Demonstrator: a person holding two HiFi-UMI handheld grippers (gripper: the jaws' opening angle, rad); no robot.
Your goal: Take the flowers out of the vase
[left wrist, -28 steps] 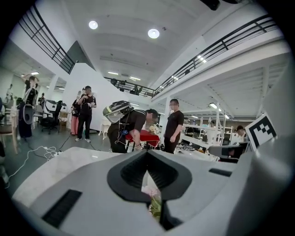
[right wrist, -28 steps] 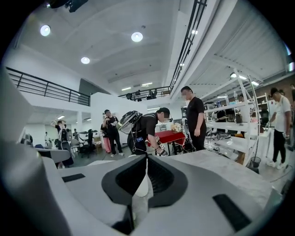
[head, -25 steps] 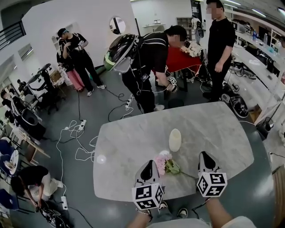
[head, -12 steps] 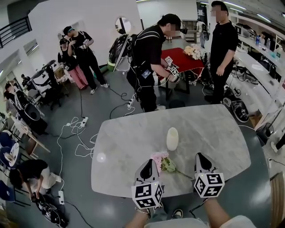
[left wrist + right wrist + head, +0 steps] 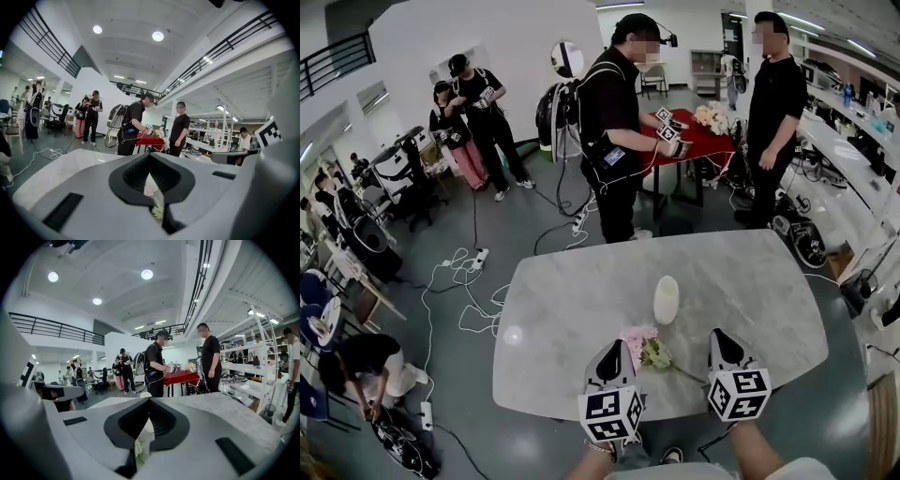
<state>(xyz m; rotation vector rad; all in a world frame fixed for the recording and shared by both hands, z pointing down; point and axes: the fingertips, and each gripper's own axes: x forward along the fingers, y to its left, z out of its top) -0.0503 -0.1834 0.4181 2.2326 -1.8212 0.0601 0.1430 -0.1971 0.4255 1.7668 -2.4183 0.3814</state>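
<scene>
Flowers [image 5: 652,352] on table [image 5: 750,281], before vase [image 5: 666,298], between left gripper [image 5: 614,346] and right gripper [image 5: 719,336].

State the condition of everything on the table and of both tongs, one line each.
Pink flowers on a green stem: out of the vase, lying flat on the table between the tongs.
White rounded vase: upright, no flowers in it.
Left tongs: jaws together, gripping nothing.
Right tongs: jaws together, gripping nothing.
Grey marble table: bears the vase and flowers.
</scene>
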